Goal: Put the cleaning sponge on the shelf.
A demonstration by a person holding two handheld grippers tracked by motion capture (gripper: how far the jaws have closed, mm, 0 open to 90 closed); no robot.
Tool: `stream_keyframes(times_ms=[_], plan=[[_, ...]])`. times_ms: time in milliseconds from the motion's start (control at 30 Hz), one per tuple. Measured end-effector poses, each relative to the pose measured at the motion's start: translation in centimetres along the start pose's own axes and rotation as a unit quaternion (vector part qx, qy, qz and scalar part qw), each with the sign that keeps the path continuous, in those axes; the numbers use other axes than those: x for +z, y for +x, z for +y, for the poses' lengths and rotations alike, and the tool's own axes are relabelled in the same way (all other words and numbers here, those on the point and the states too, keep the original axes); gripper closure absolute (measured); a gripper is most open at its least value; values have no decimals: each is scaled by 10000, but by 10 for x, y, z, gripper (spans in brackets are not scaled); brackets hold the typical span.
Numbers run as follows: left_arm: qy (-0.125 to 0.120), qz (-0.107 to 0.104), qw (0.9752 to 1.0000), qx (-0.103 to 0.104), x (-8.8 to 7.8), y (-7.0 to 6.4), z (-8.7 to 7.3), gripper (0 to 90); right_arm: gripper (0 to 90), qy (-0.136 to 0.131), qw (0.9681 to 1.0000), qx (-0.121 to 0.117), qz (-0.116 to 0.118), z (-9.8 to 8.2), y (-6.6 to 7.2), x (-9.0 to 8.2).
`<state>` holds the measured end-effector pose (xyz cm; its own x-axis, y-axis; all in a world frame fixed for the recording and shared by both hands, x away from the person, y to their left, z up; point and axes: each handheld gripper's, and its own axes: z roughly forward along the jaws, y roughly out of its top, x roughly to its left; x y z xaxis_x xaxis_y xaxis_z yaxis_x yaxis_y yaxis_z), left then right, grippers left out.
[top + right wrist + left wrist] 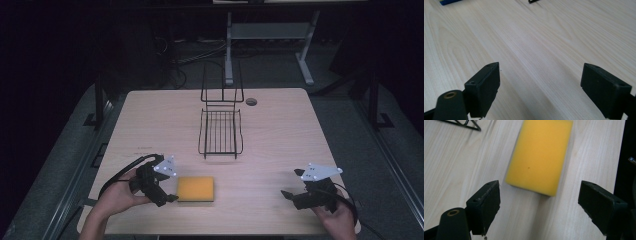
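High view: my two hand-held grippers over the counter (280, 125).
Left hand-held gripper (539, 202) jaws wide apart just beside one yellow sponge (540, 155), touching nothing; right hand-held gripper (540, 85) equally spread, empty; one wire rack (220, 131) behind.

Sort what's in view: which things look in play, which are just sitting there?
Likely in play:
- yellow sponge, flat on the table, just ahead of the open left gripper
- black wire rack, mid-table

Just there:
- right gripper, open over bare wooden table
- grommet hole, far edge
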<state>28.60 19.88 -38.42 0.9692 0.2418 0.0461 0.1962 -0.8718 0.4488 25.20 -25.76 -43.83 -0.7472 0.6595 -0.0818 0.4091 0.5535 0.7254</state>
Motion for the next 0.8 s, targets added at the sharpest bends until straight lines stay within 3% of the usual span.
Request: stream_keyframes(times_ms=[800], plan=[[288,-147,9990,319,17,8,29,174,155,-39,10000,-35,54,1,1,-2]])
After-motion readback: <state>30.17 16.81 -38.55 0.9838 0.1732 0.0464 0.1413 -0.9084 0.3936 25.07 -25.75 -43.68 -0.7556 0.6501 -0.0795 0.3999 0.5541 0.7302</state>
